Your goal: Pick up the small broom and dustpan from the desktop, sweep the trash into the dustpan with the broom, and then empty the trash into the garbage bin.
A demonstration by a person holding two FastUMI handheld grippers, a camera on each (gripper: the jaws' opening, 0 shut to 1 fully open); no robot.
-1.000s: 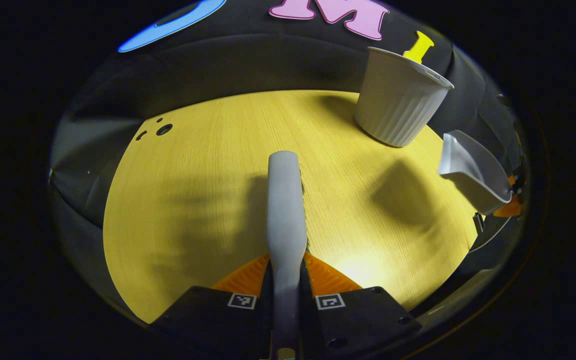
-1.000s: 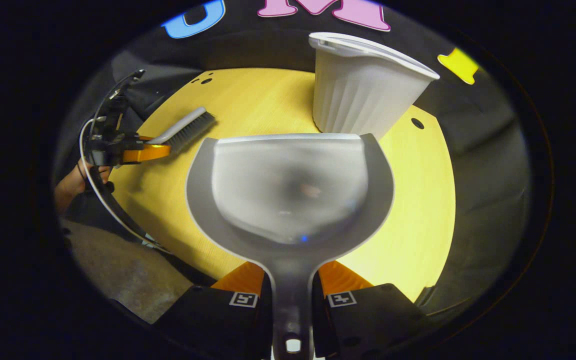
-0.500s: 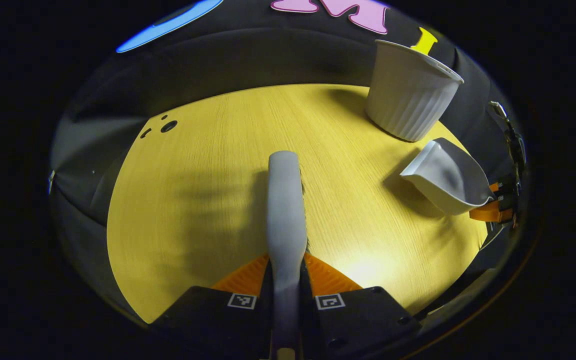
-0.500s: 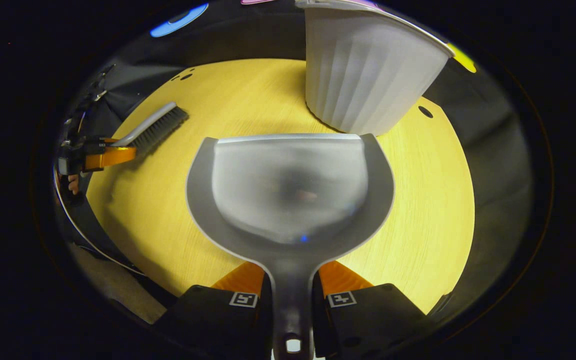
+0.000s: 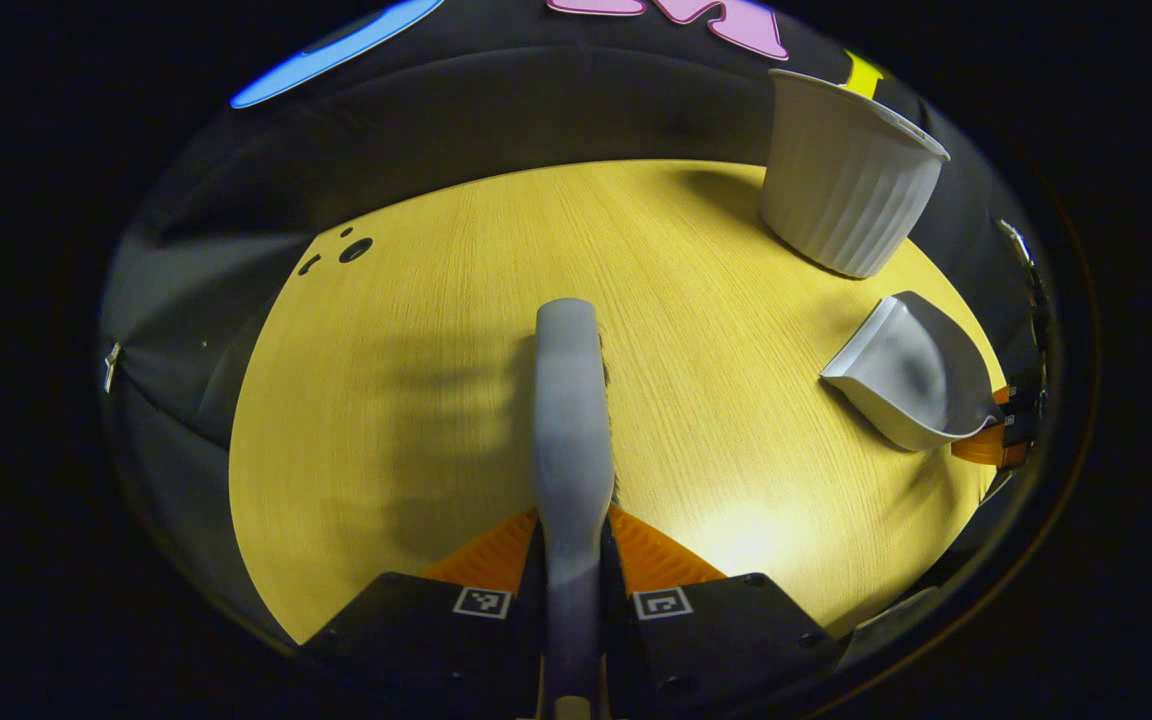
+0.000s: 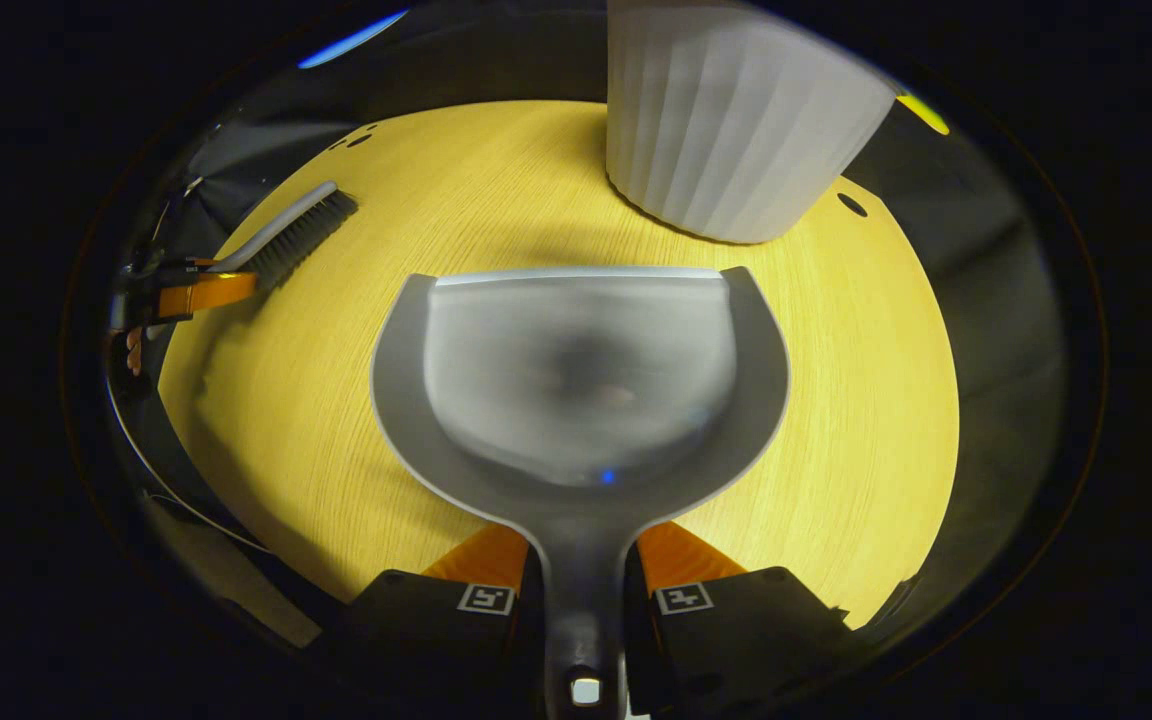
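dustpan (image 6: 576,380) held low, garbage bin (image 6: 726,130) beyond

A pale, yellowish wood-grain counter (image 5: 416,400) with a rounded edge lay under the lamp glare, its grain running in fine lines. Small dark round holes (image 5: 355,248) sat near its far left edge, and another hole (image 6: 851,204) showed near the far right. Dark cloth (image 5: 536,120) hung behind the counter, and soft shadows fell across the wood.

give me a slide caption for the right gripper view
Right gripper holds dustpan over the table, facing the bin.
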